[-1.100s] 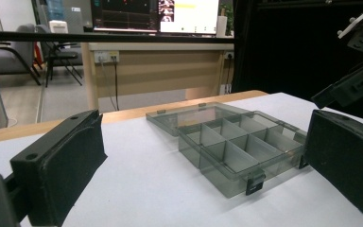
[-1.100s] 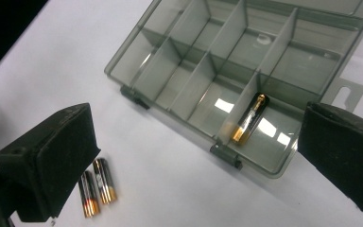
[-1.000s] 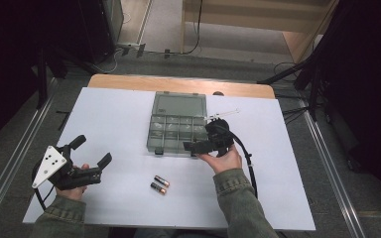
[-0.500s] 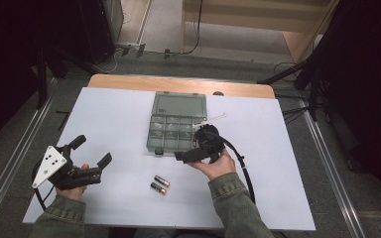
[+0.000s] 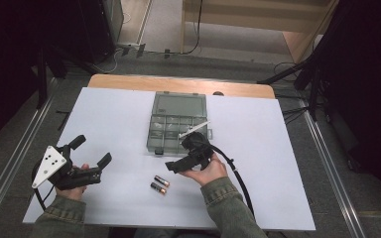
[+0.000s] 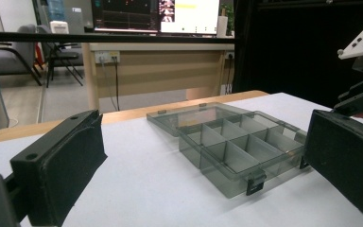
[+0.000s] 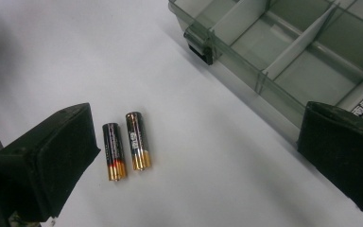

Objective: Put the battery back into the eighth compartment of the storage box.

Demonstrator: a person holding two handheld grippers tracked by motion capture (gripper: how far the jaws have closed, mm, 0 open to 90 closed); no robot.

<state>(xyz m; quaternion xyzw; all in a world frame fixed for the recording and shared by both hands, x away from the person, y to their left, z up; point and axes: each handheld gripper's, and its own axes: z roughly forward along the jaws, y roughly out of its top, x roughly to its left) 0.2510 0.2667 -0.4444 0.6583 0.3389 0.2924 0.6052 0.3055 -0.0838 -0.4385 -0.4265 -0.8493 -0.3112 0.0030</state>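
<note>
While your right hand-held gripper [image 7: 189,165] hangs spread above two batteries [image 7: 125,144] lying side by side on the tabletop [image 5: 278,148], near the open organizer box [image 5: 178,124], closing off-centre could roll one aside. Left hand-held gripper [image 5: 90,149] spread, empty.

A white sheet [image 5: 124,129] covers most of the table [image 5: 178,85], whose wooden far edge stays bare. Beyond the table lies a grey floor [image 5: 163,25] with black cables [image 5: 197,29] running across it, and a pale wooden desk [image 5: 258,15] stands farther back. Metal rails [image 5: 10,163] run along both sides of the table. In the left gripper view, a lit monitor [image 6: 156,16] sits on that wooden desk [image 6: 160,66], with chairs [image 6: 52,52] to the left.
</note>
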